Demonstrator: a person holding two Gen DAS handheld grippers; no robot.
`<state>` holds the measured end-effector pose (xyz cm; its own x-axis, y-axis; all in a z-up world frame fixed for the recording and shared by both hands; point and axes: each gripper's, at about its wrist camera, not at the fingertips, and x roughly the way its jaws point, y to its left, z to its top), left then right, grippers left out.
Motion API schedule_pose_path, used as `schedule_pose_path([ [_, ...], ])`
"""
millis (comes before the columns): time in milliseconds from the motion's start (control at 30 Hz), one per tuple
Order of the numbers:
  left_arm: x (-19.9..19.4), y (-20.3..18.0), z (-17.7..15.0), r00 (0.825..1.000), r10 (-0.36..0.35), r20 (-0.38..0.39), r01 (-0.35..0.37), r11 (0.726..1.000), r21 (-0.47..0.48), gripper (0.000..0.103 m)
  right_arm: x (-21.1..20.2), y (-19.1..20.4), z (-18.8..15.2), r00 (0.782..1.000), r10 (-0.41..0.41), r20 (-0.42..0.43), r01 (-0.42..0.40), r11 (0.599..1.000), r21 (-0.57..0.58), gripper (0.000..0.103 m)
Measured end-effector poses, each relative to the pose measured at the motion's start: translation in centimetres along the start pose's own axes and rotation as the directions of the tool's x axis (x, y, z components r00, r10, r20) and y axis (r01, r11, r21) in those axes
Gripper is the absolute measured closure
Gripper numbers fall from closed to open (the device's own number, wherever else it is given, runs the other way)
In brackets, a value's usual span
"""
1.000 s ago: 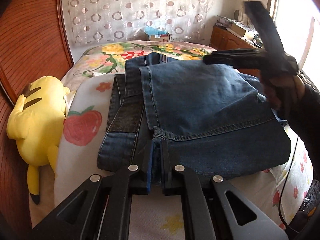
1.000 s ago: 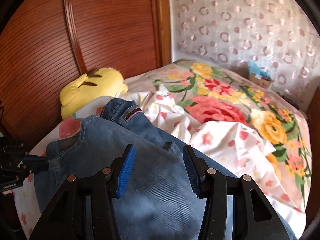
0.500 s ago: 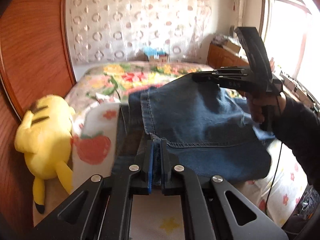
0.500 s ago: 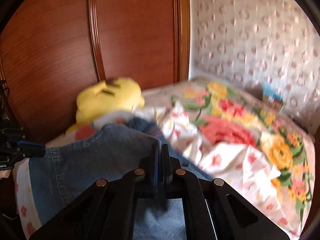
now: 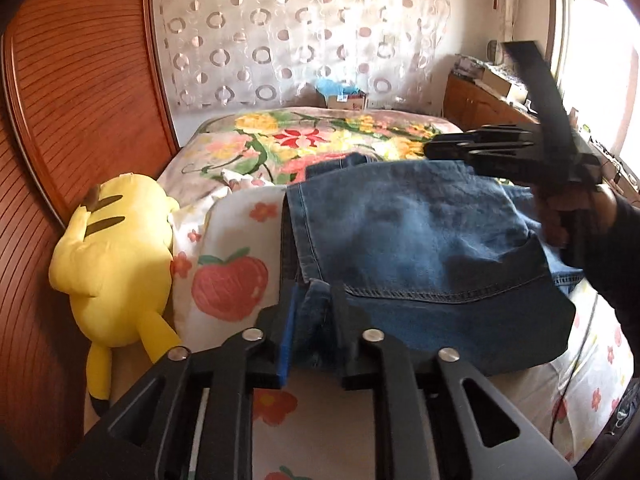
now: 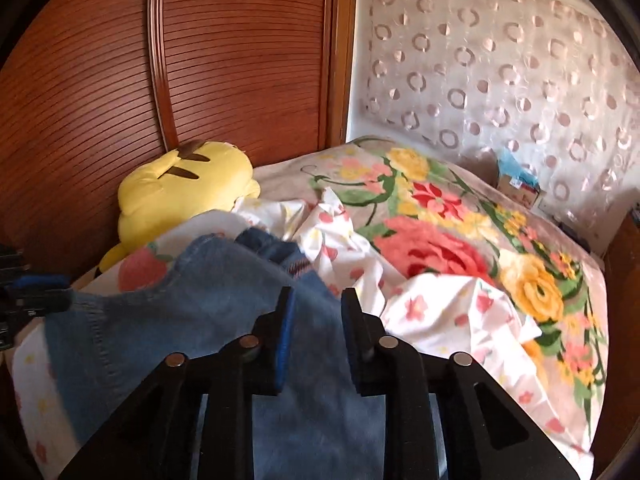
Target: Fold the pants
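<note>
Pants [image 5: 420, 248], stitched blue denim, are seen folded from the left wrist only; both the left gripper [image 5: 314, 320] and right gripper [image 6: 316, 328] are opening, denim between their jaws.

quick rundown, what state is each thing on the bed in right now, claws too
jeans: folded over, lying on the bed, hem between the left claw's fingers
left claw: opening, denim between the pads
right claw: opening, over the denim
yellow plush: lying against the wooden panel
floral sheet: rumpled beside the jeans

blue jeans [image 5: 416, 240], folded over — on bed
</note>
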<state>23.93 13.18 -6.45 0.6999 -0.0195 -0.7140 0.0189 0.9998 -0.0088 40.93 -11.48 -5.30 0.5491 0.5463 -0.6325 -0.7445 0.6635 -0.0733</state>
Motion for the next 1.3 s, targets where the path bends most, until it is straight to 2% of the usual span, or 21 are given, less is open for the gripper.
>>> schedule_pose_path([
  [67, 0.0, -0.3, 0.0, 1.000, 0.007, 0.004, -0.007, 1.000, 0.005, 0.060, -1.5, -0.2, -0.4, 1.000, -0.008, 0.005, 0.008, 1.000, 0.020, 0.072],
  [200, -0.4, -0.6, 0.4, 1.000, -0.010, 0.019, 0.010, 1.000, 0.001, 0.047, -4.7, -0.8, -2.3, 1.000, -0.022, 0.015, 0.021, 0.996, 0.087, 0.065],
  [267, -0.6, -0.9, 0.7, 0.999, -0.013, 0.032, 0.013, 1.000, 0.001, 0.030, -6.6, -0.3, -3.7, 0.999, -0.035, 0.014, 0.033, 0.993, 0.111, 0.064],
  [300, -0.7, -1.3, 0.8, 0.999, -0.026, 0.038, 0.026, 1.000, 0.003, 0.027, -7.3, 0.0, -4.2, 0.999, -0.041, 0.011, 0.040, 0.992, 0.119, 0.064],
  [567, -0.1, -4.6, 1.1, 0.993, -0.111, 0.048, 0.110, 0.994, 0.023, 0.026, -11.0, 1.9, -7.6, 0.997, -0.074, -0.020, 0.077, 0.976, 0.203, 0.064],
  [733, 0.9, -6.5, 0.9, 0.991, -0.129, 0.020, 0.128, 0.991, 0.050, 0.026, -12.7, 3.1, -9.6, 0.998, -0.061, -0.024, 0.065, 0.971, 0.229, 0.064],
  [1067, 1.9, -8.4, 0.2, 0.989, -0.146, -0.032, 0.148, 0.987, 0.065, 0.026, -11.4, 3.6, -10.9, 0.999, 0.017, -0.050, -0.001, 0.956, 0.293, 0.064],
  [1300, 1.9, -8.8, 0.1, 0.989, -0.142, -0.035, 0.144, 0.987, 0.072, 0.026, -9.3, 3.2, -12.2, 0.989, 0.025, -0.144, 0.019, 0.956, 0.293, 0.065],
])
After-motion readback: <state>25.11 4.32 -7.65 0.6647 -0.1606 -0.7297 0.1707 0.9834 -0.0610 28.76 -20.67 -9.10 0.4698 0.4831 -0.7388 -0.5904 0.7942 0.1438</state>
